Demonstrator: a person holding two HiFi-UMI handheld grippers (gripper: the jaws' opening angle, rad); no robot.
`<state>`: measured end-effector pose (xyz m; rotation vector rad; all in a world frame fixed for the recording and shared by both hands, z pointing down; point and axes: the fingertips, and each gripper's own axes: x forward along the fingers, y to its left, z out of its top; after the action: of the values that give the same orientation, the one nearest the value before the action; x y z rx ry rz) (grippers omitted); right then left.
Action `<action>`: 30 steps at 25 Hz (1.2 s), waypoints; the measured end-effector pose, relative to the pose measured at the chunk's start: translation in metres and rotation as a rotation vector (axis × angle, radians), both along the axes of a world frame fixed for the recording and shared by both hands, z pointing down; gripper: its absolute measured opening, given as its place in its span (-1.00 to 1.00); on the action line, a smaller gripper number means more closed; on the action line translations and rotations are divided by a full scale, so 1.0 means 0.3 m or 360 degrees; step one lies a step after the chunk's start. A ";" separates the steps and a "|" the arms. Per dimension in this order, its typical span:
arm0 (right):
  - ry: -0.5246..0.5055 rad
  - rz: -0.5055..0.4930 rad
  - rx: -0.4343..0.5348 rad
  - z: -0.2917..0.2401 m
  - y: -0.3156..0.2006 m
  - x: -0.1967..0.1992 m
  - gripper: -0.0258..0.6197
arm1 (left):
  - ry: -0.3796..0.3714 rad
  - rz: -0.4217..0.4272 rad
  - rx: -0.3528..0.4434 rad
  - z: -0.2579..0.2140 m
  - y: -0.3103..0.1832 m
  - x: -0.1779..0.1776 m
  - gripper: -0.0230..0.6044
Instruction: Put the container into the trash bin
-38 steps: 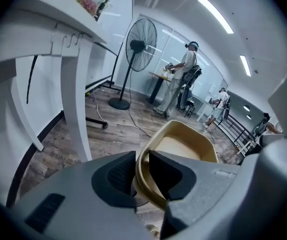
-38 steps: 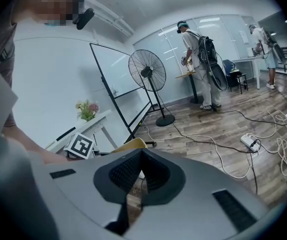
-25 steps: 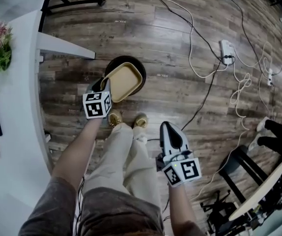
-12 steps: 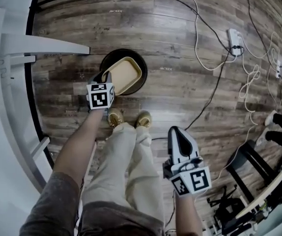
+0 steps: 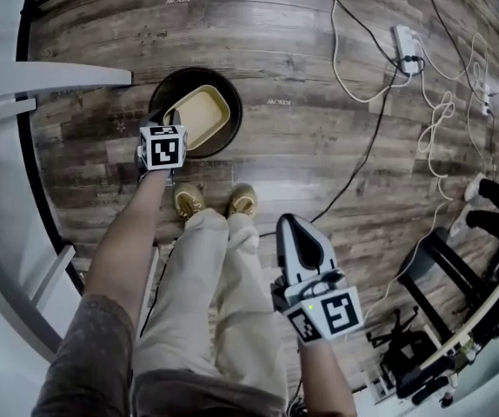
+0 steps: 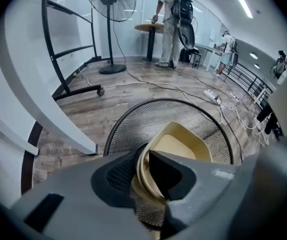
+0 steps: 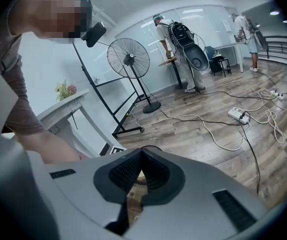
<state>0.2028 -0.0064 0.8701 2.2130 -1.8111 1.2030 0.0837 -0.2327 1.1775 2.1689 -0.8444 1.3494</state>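
Container (image 5: 202, 115) is gripped at its near rim by the left gripper (image 5: 171, 122) and hangs tilted over the mouth of the trash bin (image 5: 164, 89), its long axis running toward 2 o'clock. The right gripper (image 5: 300, 246) is closed on nothing, well apart at 5 o'clock.

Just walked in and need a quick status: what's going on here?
A person holds a gripper in each hand. The left gripper is clamped on the rim of a beige plastic container, holding it tilted at the mouth of a black mesh trash bin that stands on the wood floor. The container is not yet released. The right gripper is shut and empty, hanging at the person's side away from the bin.
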 end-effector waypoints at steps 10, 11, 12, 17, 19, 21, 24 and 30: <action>-0.0010 -0.0013 -0.0020 0.035 -0.003 0.003 -0.92 | -0.0136 0.0126 -0.0005 0.056 -0.004 0.080 -0.64; -0.0013 -0.0012 -0.0020 0.038 -0.004 0.004 -0.92 | -0.0143 0.0144 -0.0012 0.057 0.000 0.085 -0.64; -0.0017 -0.0009 -0.0021 0.041 -0.005 0.004 -0.92 | -0.0158 0.0163 -0.0016 0.060 0.004 0.088 -0.64; -0.0033 0.0000 -0.0024 0.062 -0.008 0.004 -0.92 | -0.0231 0.0227 -0.0043 0.102 0.024 0.081 -0.64; -0.0029 -0.0001 -0.0029 0.070 -0.003 0.004 -0.92 | -0.0228 0.0266 -0.0050 0.101 0.037 0.095 -0.63; -0.0029 0.0000 -0.0032 0.077 0.000 0.000 -0.92 | -0.0216 0.0317 -0.0057 0.102 0.048 0.115 -0.60; -0.0040 0.0002 -0.0032 0.087 -0.003 -0.006 -0.92 | -0.0202 0.0355 -0.0077 0.103 0.057 0.132 -0.51; -0.0048 0.0009 -0.0028 0.085 -0.009 -0.018 -0.92 | -0.0202 0.0336 -0.0118 0.101 0.058 0.114 -0.37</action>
<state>0.1975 -0.0091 0.8956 2.2042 -1.7984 1.2550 0.1180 -0.2154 1.2078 2.1820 -0.6128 1.6091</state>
